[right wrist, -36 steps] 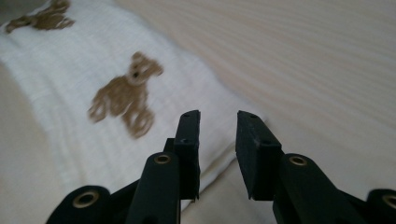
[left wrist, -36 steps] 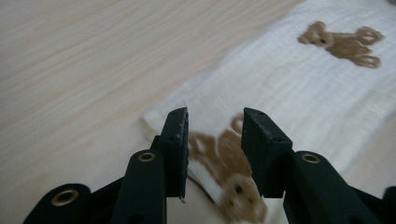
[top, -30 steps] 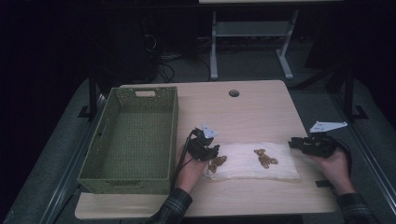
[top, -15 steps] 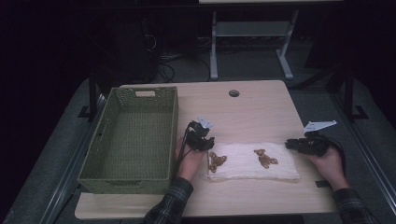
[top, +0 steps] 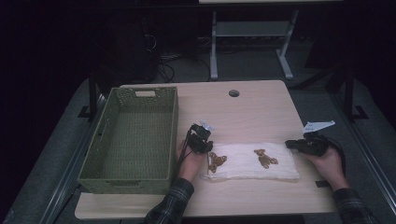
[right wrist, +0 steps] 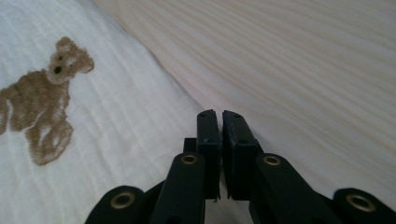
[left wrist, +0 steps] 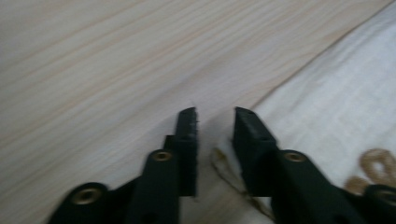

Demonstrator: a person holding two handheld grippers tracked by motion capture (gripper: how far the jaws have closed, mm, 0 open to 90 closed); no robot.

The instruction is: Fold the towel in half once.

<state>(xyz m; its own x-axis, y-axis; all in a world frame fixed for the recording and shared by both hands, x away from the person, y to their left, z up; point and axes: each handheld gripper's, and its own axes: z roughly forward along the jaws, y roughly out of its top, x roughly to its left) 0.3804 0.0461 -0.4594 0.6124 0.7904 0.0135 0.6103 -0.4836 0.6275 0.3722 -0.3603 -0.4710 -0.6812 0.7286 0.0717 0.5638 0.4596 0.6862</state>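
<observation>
On the near part of the tabletop [top: 261, 112] we see a white towel [top: 247, 163] with two brown bears lying flat. Our left hand-held gripper [top: 201, 140] sits at its left edge, jaws closing, a narrow gap left over the hem. Our right hand-held gripper [top: 299, 144] has pinched shut on the right edge. Farther left stands a green basket [top: 107, 154].

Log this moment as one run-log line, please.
left gripper: jaws just closing at towel left edge, gap remains | right gripper: jaws shut at towel's right edge | basket: beside towel
</observation>
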